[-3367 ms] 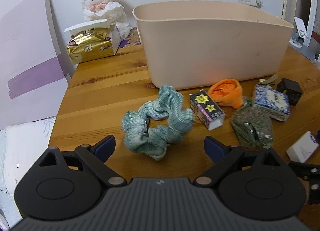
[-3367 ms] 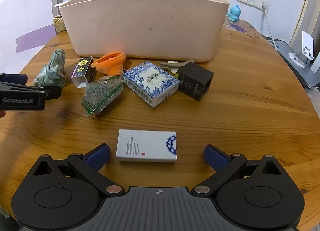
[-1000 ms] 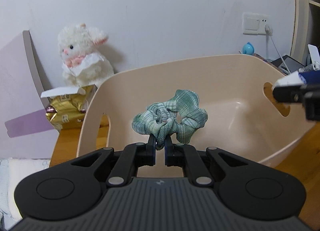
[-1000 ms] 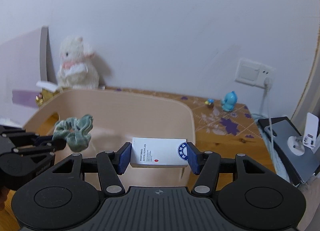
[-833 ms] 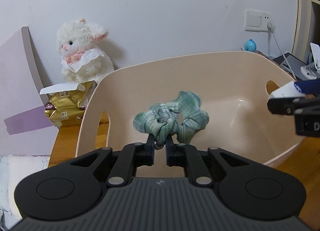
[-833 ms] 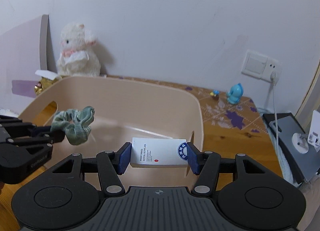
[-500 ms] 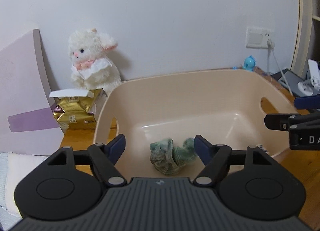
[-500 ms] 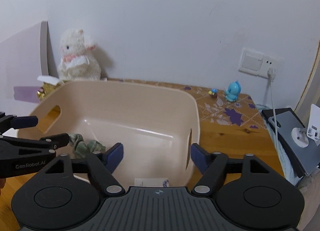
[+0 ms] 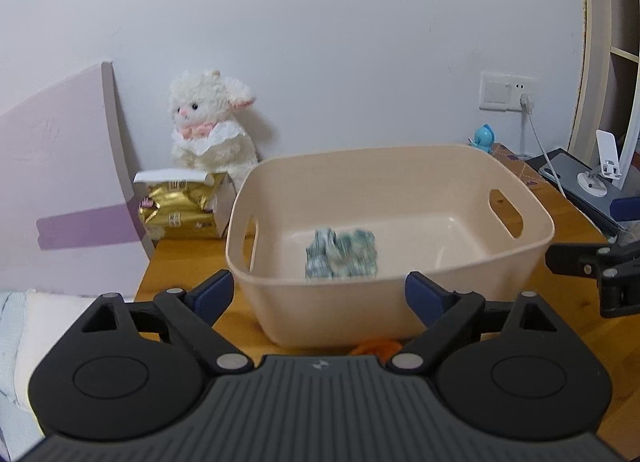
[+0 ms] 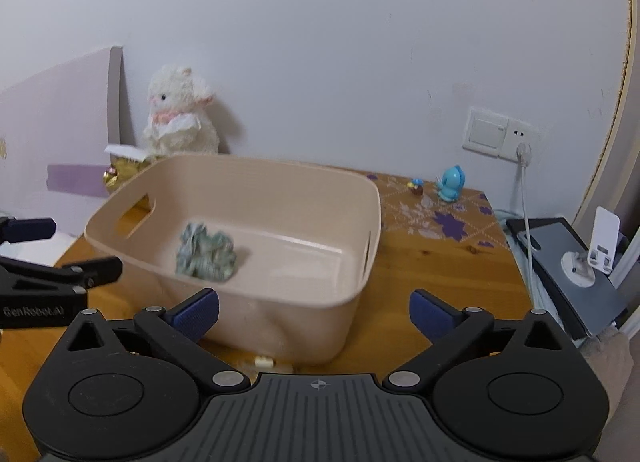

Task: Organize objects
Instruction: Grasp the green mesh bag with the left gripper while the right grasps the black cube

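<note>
White plush lamb (image 9: 210, 123) against wall at tabletop (image 10: 460, 262) back-left, gold packet (image 9: 180, 207) just in front of it. Blue bird figurine (image 10: 451, 183) back-right, near wall socket (image 10: 500, 133) with white cable plugged in. Lilac panel (image 9: 60, 181) leaning far left.

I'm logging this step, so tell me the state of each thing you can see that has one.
Left gripper: open, holding nothing.
Right gripper: open, holding nothing.
Green scrunchie: lying crumpled inside the bin.
Beige bin: upright on the table.
Plush lamb: upright against the wall.
Wall socket: plug inserted.
</note>
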A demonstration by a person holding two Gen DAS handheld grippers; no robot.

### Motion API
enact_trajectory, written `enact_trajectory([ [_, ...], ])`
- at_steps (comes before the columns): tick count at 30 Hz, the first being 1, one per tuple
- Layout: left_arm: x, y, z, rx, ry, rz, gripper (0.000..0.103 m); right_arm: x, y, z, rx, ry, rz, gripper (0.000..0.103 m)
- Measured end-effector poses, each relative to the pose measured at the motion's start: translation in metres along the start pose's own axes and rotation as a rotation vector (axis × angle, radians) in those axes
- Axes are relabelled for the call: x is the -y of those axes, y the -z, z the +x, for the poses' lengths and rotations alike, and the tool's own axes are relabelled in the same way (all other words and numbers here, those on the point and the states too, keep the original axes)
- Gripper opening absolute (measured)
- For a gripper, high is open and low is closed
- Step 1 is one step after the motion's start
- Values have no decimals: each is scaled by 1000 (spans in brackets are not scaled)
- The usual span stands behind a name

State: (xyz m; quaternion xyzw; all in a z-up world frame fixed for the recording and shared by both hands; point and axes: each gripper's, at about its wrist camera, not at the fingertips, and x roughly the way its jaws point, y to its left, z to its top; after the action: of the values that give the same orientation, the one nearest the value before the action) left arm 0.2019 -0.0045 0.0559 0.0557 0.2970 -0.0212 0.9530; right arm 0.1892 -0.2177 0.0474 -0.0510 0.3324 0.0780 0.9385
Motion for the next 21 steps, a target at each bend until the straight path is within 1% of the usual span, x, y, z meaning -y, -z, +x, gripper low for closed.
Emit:
enact_trajectory([
  [5, 3, 22, -4, -40, 7, 0, 93, 2, 22, 2, -54, 4, -24, 103],
  [11, 12, 52, 8, -112, 12, 37, 93, 7, 49, 19, -141, 20, -48, 103],
  [15, 11, 70, 20, -178, 39, 9, 93, 8, 66, 28, -186, 6, -59, 103],
  [21, 14, 87, 30, -237, 64, -7, 93, 7, 85, 47, -244, -14, -72, 103],
])
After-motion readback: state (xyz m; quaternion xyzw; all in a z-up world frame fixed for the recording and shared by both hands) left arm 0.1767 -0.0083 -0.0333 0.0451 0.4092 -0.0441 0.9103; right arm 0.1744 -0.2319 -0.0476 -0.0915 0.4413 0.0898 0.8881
